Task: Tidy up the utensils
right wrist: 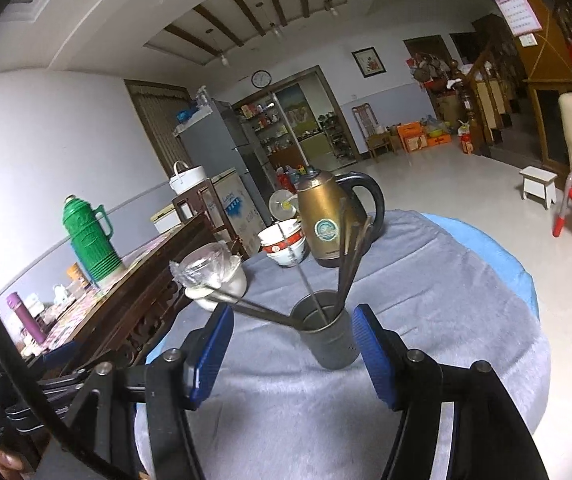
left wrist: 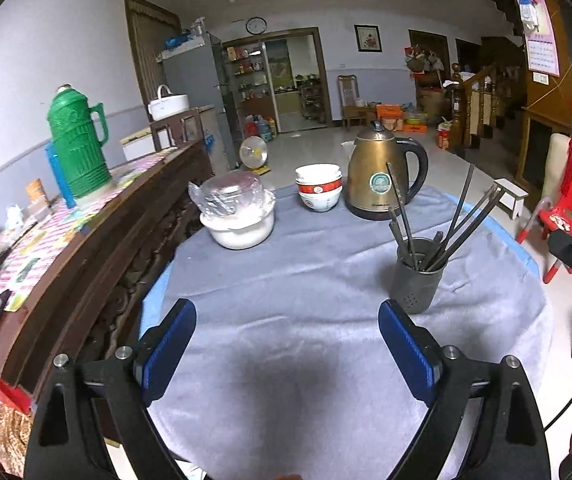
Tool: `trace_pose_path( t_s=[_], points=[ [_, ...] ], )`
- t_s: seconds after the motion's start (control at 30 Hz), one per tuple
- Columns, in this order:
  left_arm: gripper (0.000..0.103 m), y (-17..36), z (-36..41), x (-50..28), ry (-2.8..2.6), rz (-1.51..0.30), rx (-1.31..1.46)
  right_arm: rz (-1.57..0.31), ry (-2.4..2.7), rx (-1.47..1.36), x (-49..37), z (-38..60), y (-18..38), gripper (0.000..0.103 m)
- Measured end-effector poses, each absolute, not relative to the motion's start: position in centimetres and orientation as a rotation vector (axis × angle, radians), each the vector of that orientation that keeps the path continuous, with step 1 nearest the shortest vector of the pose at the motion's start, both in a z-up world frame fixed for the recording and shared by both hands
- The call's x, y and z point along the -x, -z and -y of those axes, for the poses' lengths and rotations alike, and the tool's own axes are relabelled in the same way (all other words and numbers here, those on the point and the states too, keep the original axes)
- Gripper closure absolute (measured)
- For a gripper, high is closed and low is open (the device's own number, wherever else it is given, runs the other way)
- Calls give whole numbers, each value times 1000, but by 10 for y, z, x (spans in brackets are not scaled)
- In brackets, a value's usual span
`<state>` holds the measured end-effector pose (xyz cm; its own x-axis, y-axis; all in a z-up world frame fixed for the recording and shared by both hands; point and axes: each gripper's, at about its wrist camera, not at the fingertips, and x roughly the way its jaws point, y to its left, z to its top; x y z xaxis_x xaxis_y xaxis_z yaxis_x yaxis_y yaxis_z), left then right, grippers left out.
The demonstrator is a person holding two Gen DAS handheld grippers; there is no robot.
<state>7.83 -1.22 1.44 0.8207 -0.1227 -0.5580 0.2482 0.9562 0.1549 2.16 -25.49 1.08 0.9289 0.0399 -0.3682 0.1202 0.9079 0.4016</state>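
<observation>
Between the right gripper [right wrist: 292,354] jaws, spread and untouching: dark perforated metal cup [right wrist: 328,336] of slim chopsticks [right wrist: 346,264] on fuzzy grey table [right wrist: 446,320]; left gripper [left wrist: 288,344] jaws wide, empty, cup far right.

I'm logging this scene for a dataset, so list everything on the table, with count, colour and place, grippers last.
holder: one, dark grey, near right part of the table
chopsticks: several, dark, standing in the holder
kettle: one, gold with black handle, behind the holder
bowls: a stack, white with red, left of the kettle
covered bowl: one, white, under clear plastic, left edge
cloth: one, grey, covering the table
left gripper: open, empty
right gripper: open, holder just beyond its fingertips
</observation>
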Motion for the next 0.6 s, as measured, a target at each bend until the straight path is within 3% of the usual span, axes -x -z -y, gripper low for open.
trace_pose_path(
  t_s=[0.6],
  points=[
    [7, -44, -26, -15, 80, -471, -223, -363, -14, -321, 51, 201, -26, 37]
  ],
)
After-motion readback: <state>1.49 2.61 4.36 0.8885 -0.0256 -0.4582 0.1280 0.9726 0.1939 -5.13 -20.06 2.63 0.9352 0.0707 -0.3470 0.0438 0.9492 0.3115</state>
